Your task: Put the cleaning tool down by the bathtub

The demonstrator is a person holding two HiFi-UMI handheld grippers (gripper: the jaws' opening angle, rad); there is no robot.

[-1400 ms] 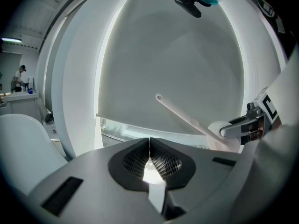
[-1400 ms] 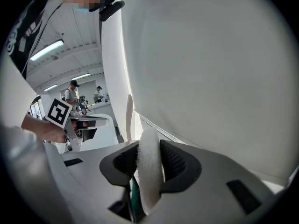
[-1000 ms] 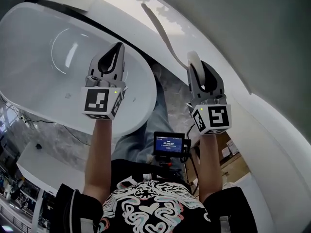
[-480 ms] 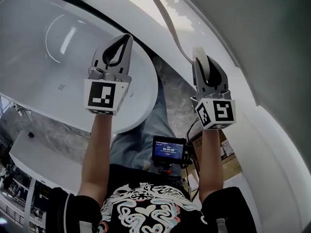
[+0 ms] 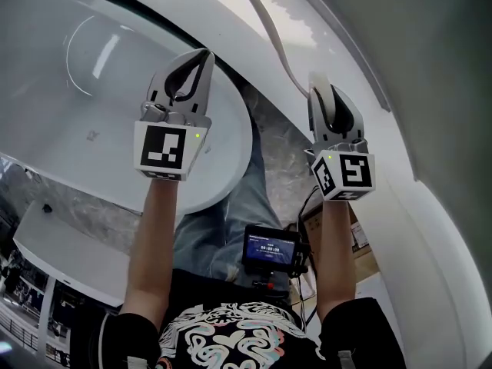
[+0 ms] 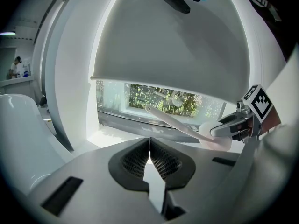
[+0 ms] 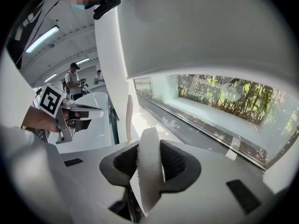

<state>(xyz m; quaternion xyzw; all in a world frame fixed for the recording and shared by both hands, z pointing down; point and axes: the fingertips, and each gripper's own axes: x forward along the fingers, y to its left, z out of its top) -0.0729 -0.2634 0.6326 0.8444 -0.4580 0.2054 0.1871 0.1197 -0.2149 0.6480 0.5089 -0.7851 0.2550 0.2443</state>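
Both grippers have dropped a bit since a second ago. Right gripper point(image 5: 321, 91) fingers are clamped on the cleaning tool's point(image 5: 270, 35) white pad end, with the handle poking out far past them, right of the bathtub point(image 5: 231, 156). Left gripper point(image 5: 201, 58) fingers are closed and empty.

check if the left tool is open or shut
Shut. In the left gripper view the left tool has its jaws meeting along a thin seam, with nothing between them.

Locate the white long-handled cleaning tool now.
The white long-handled cleaning tool sits right in the head view, pad clamped in the right gripper, right of the white oval bathtub.
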